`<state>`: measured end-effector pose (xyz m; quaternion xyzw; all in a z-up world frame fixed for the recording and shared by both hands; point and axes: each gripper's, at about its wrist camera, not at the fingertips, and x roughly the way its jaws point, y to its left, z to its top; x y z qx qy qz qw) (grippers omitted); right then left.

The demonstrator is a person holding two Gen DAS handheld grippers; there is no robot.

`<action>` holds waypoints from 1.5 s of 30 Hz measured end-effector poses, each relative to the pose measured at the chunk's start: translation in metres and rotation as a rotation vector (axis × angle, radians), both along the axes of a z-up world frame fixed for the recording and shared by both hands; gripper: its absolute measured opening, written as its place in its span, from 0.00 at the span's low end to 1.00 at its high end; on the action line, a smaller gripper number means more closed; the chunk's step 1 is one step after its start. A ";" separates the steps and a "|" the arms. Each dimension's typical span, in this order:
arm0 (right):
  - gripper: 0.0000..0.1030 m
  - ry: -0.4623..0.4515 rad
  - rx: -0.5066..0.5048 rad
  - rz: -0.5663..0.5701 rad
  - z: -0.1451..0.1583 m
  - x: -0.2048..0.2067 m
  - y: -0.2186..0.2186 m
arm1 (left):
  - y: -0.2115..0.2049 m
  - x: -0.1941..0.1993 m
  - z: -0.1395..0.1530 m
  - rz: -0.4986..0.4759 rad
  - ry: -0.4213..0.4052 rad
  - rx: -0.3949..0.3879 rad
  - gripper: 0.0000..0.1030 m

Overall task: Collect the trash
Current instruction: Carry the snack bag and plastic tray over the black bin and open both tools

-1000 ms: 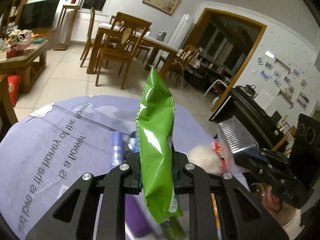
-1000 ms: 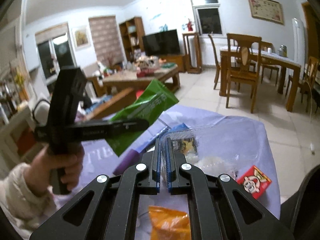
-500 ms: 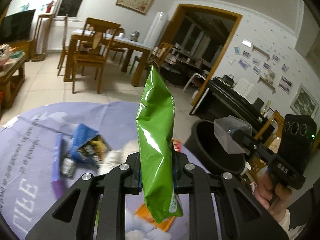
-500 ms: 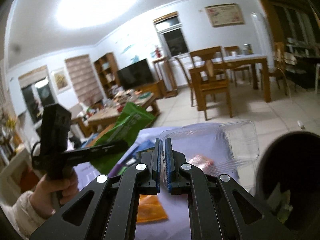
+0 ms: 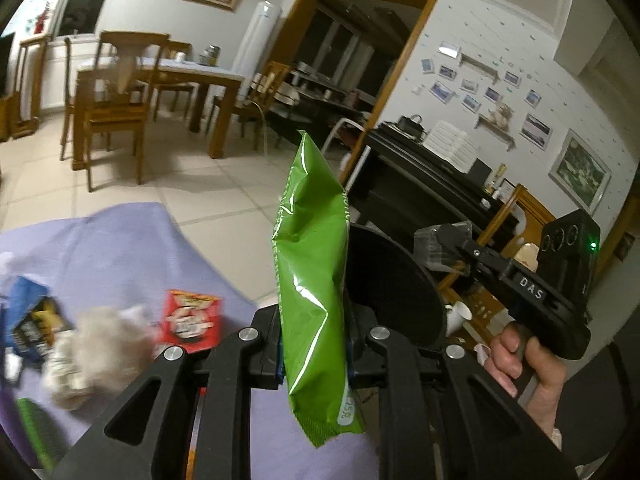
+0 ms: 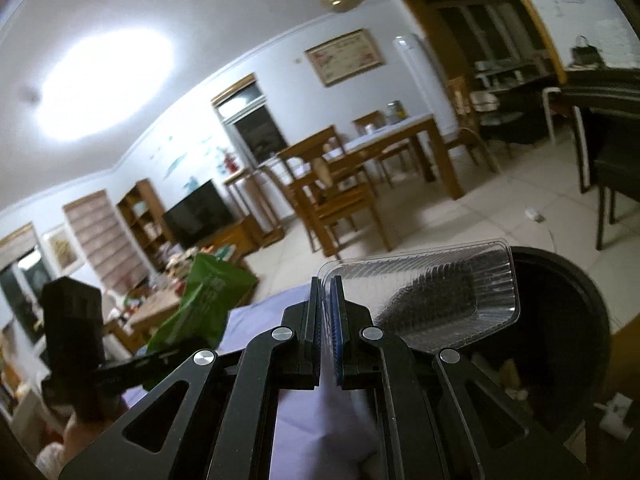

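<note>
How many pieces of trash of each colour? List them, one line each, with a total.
Green: 1, snack bag
Clear: 1, plastic tray
Red: 1, red packet
Blue: 1, blue packet
White: 1, crumpled wad
Total: 5, leaving out one blurred scrap.

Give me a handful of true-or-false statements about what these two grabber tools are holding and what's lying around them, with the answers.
1. The left gripper clamps a green snack bag. True.
2. The right gripper holds a red packet. False: it pinches a clear plastic tray; the red packet lies on the purple cloth.
3. A black bin stands beside the cloth. True.
4. The tray already lies inside the bin. False: it is held above the rim.
</note>
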<state>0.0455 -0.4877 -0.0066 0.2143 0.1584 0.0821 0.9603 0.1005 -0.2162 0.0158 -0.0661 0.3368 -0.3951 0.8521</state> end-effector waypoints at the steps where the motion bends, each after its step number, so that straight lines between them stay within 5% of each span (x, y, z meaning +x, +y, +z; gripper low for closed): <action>1: 0.05 0.005 0.007 -0.013 -0.002 0.000 -0.009 | -0.008 0.001 -0.002 -0.010 0.006 0.001 0.20; 16: 0.05 0.081 0.080 -0.089 -0.045 0.009 -0.073 | -0.096 0.012 -0.032 -0.117 0.071 0.034 0.20; 39: 0.06 0.152 0.103 -0.106 -0.073 0.024 -0.065 | -0.134 0.013 -0.046 -0.130 0.118 0.077 0.21; 41: 0.19 0.178 0.113 -0.112 -0.072 0.026 -0.068 | -0.135 0.013 -0.047 -0.120 0.113 0.096 0.22; 43: 0.70 0.197 0.123 -0.129 -0.074 0.027 -0.069 | -0.136 0.013 -0.048 -0.110 0.117 0.115 0.30; 45: 0.72 0.215 0.142 -0.145 -0.075 0.027 -0.068 | -0.133 0.013 -0.047 -0.091 0.104 0.123 0.60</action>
